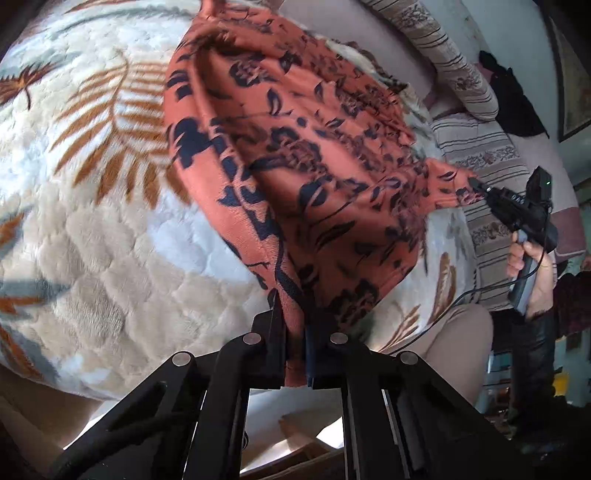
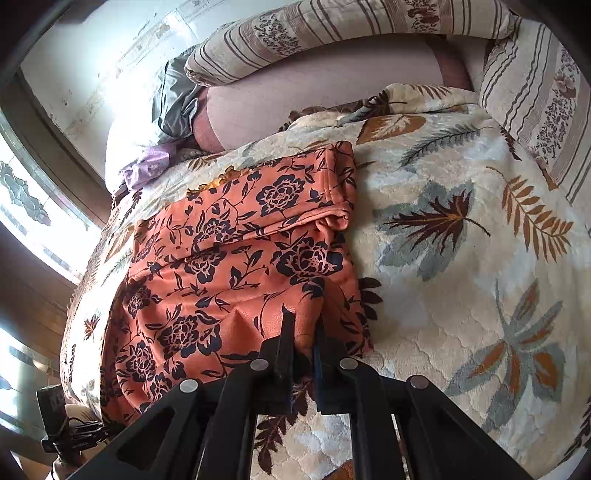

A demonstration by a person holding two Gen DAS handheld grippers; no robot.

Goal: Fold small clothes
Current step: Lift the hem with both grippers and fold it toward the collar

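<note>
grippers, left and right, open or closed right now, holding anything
left gripper: closed on the orange floral garment.
right gripper: closed on the same garment's edge.

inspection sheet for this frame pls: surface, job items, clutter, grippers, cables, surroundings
Surface: bed under a quilted leaf-print blanket.
Job's things: one orange floral garment, partly lying on the blanket, near edge lifted.
Clutter: purple cloth and grey cloth at the far edge of the bed.
Grippers: left gripper shut on the garment's edge; right gripper shut on another edge, the garment stretched between the two.
Cables: black cable hanging from the right gripper's handle.
Surroundings: striped pillows along the headboard; window at left of the right wrist view.
</note>
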